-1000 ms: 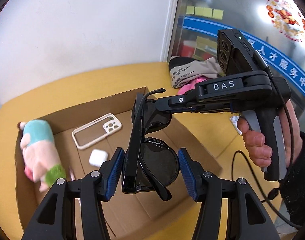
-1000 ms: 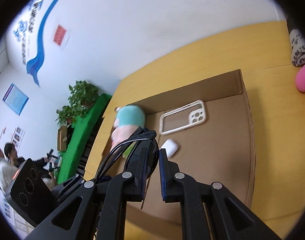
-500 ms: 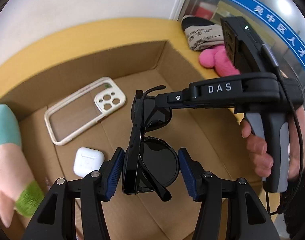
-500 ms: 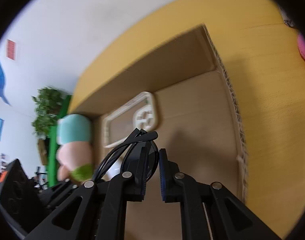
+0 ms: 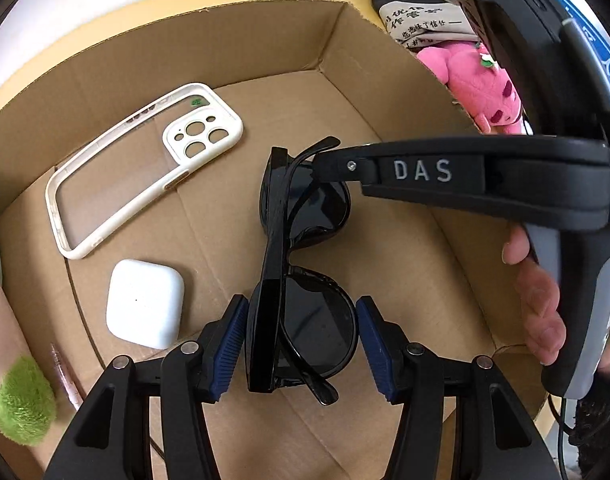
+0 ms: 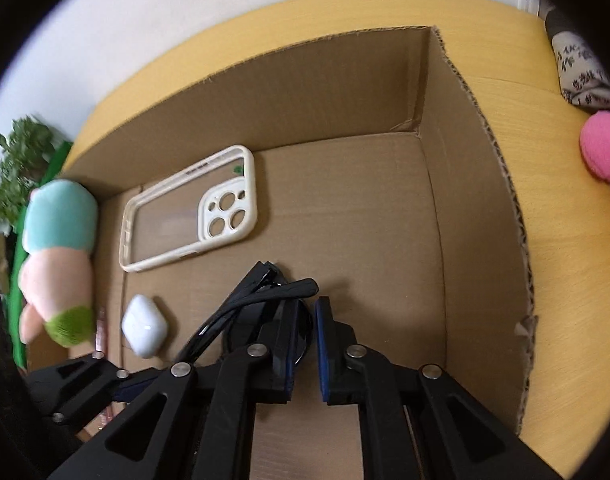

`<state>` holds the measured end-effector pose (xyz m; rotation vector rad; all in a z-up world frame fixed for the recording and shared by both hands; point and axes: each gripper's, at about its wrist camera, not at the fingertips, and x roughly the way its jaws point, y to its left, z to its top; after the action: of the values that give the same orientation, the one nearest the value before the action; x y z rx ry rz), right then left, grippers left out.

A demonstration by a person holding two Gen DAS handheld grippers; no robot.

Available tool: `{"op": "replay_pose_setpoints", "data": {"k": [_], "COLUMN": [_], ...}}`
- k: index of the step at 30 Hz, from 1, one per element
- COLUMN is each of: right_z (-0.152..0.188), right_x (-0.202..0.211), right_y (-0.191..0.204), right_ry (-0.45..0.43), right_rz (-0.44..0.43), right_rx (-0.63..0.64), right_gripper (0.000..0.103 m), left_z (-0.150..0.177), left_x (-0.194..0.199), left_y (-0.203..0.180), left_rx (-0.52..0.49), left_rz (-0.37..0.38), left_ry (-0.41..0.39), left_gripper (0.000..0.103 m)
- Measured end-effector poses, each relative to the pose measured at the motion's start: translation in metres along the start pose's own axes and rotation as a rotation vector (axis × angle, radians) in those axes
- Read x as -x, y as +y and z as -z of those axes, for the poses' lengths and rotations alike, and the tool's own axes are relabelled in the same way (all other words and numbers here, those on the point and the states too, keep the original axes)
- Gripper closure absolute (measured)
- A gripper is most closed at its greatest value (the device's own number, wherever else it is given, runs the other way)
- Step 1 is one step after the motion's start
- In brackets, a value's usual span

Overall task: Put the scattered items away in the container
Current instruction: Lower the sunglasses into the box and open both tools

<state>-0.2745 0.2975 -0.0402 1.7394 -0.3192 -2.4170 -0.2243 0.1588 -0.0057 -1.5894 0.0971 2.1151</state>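
The folded black sunglasses (image 5: 301, 280) hang low inside the cardboard box (image 5: 265, 40), at the center of the left wrist view, carried by both tongs at once. The right tongs (image 6: 305, 344) are pinched nearly closed on 1 lens and its folded arms. The left tongs (image 5: 301, 344) stand at a middling width around the other lens: the left pad looks to touch the frame edge, the right pad shows a slim gap, so whether they truly press cannot be told.

The step in hand looks like the set-down. To do it well, lower until the frame meets the bare cardboard floor at the lower center of the frame. That patch sits apart from the white earbud case (image 5: 145, 308) at lower left and the clear phone case (image 5: 141, 168) at upper left, and away from the plush toy (image 6: 59, 256) at the left wall. Open the right tongs only once the glasses rest flat, then lift both straight up so no temple arm snags a pad. The pink plush (image 5: 477, 84) is outside the box on the tabletop (image 6: 565, 240), at the upper right.
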Motion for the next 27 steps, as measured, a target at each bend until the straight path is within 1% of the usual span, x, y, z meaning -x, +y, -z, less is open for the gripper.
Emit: {"op": "replay_pose_setpoints", "data": {"k": [3,4,5,6,8,9,10,11,12,13,14,16,17,18,20,22,25,27], "right_z": [0.004,0.006,0.008,0.012,0.021,0.026,0.033,0.042,0.053,0.064,0.074,0.104,0.117,0.135,0.162,0.191,0.221,0.234], "right_x": [0.005,0.008,0.013,0.02,0.038,0.048,0.059,0.071,0.085,0.098,0.11,0.134,0.142,0.149,0.154,0.151,0.137,0.126], "right_y": [-0.003,-0.004,-0.005,-0.006,-0.005,-0.005,-0.003,-0.002,0.0,0.003,0.008,0.019,0.024,0.028,0.039,0.046,0.047,0.051], "right_ry": [-0.017,-0.023,-0.03,-0.044,-0.078,-0.099,-0.124,-0.15,-0.18,-0.21,-0.237,-0.298,-0.325,-0.357,-0.398,-0.432,-0.432,-0.442], "right_rz": [-0.012,-0.018,-0.021,-0.025,-0.044,-0.053,-0.061,-0.068,-0.076,-0.084,-0.09,-0.098,-0.101,-0.105,-0.097,-0.037,0.011,0.056], "right_rx": [-0.009,-0.009,-0.006,0.002,0.021,0.03,0.041,0.054,0.068,0.083,0.099,0.137,0.146,0.157,0.173,0.186,0.189,0.203], "right_gripper": [0.095,0.091,0.085,0.081,0.068,0.064,0.056,0.041,0.036,0.033,0.033,0.032,0.03,0.029,0.028,0.028,0.028,0.027], "left_z": [0.006,0.008,0.011,0.014,0.024,0.029,0.035,0.046,0.053,0.063,0.075,0.085,0.096,0.114,0.128,0.155,0.182,0.196], "left_x": [0.006,0.009,0.014,0.02,0.037,0.046,0.055,0.069,0.079,0.091,0.101,0.113,0.121,0.131,0.14,0.147,0.144,0.14], "left_y": [-0.001,-0.002,-0.004,-0.005,-0.01,-0.013,-0.015,-0.019,-0.02,-0.022,-0.024,-0.021,-0.021,-0.022,-0.016,-0.01,0.001,0.009], "left_rx": [0.01,0.008,0.005,0.005,0.001,-0.002,-0.005,-0.01,-0.016,-0.023,-0.032,-0.043,-0.04,-0.023,0.018,0.089,0.17,0.223], "left_rz": [-0.011,-0.013,-0.019,-0.026,-0.035,-0.042,-0.052,-0.064,-0.077,-0.107,-0.146,-0.21,-0.241,-0.268,-0.282,-0.29,-0.291,-0.316], "left_ry": [-0.014,-0.02,-0.033,-0.047,-0.085,-0.107,-0.13,-0.167,-0.2,-0.24,-0.282,-0.349,-0.387,-0.432,-0.482,-0.533,-0.565,-0.586], "left_gripper": [0.043,0.038,0.036,0.033,0.032,0.03,0.027,0.025,0.021,0.018,0.017,0.008,0.006,0.005,0.002,0.001,0.0,0.0]}}
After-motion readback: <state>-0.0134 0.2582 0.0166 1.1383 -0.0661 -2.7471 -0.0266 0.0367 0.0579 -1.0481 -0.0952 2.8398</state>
